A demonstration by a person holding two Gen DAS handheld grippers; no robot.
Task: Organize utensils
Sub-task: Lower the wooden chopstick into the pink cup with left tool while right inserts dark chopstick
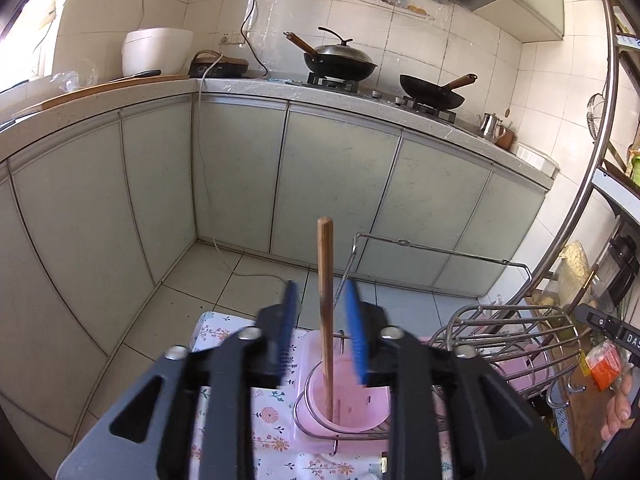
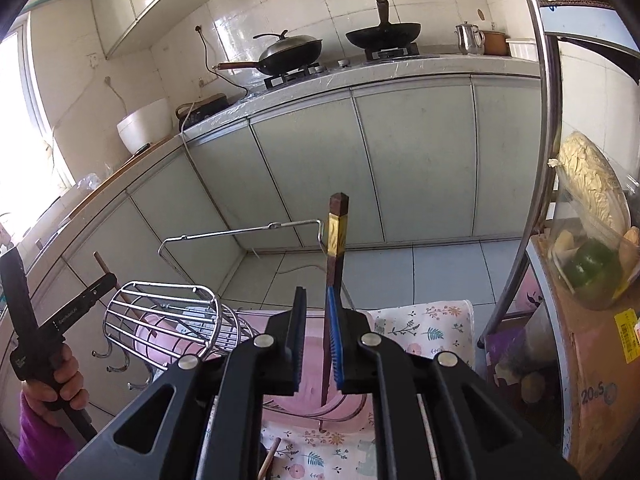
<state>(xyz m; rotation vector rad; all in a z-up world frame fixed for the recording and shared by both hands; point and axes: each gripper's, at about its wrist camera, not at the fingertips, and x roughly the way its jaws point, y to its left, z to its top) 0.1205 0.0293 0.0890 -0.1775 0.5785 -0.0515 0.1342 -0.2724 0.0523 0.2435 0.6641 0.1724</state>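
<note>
In the left wrist view my left gripper point(image 1: 322, 320) is open, its blue pads either side of a light wooden chopstick point(image 1: 325, 300) that stands upright in a pink cup point(image 1: 344, 404) held by a wire ring. The pads do not touch it. In the right wrist view my right gripper point(image 2: 316, 320) is open; a dark chopstick with a gold band point(image 2: 335, 264) stands upright against the right blue pad, its tip down in a pink holder point(image 2: 308, 392). A wire utensil rack point(image 2: 168, 312) with pink inserts stands to the left. Another wooden stick point(image 2: 269, 456) lies on the cloth.
A floral cloth point(image 2: 424, 324) covers the table. Grey cabinets point(image 1: 340, 168) and a counter with two woks point(image 1: 340, 60) lie ahead. A steel shelf pole point(image 2: 544, 120) and a carton with vegetables point(image 2: 592, 264) stand at the right. The other gripper's handle and hand point(image 2: 44, 344) show at left.
</note>
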